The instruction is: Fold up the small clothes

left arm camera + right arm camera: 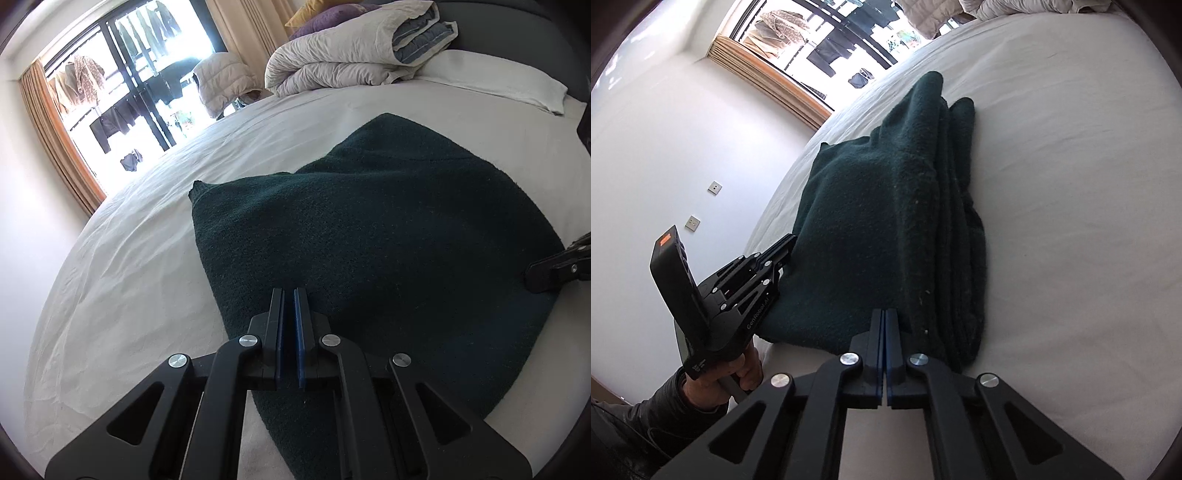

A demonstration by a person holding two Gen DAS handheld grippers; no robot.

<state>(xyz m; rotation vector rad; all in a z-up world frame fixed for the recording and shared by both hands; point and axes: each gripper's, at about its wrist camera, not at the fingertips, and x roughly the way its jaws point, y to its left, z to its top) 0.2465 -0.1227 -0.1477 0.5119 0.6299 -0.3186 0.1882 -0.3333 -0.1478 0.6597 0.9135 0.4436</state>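
A dark green knitted garment (388, 229) lies folded in layers on the white bed sheet (147, 258); in the right wrist view (871, 221) its stacked edges show along its right side. My left gripper (289, 295) is over the garment's near edge, jaws nearly closed with a thin gap, nothing between them. It also shows in the right wrist view (786, 243), its tips at the garment's left edge. My right gripper (885, 314) is shut and empty at the garment's near edge. Its tip shows in the left wrist view (543, 273) at the garment's right edge.
A rolled duvet (351, 51) and pillows lie at the head of the bed. A window with orange curtains (62, 140) and hanging laundry is at the far left. A white wall with sockets (692, 223) borders the bed.
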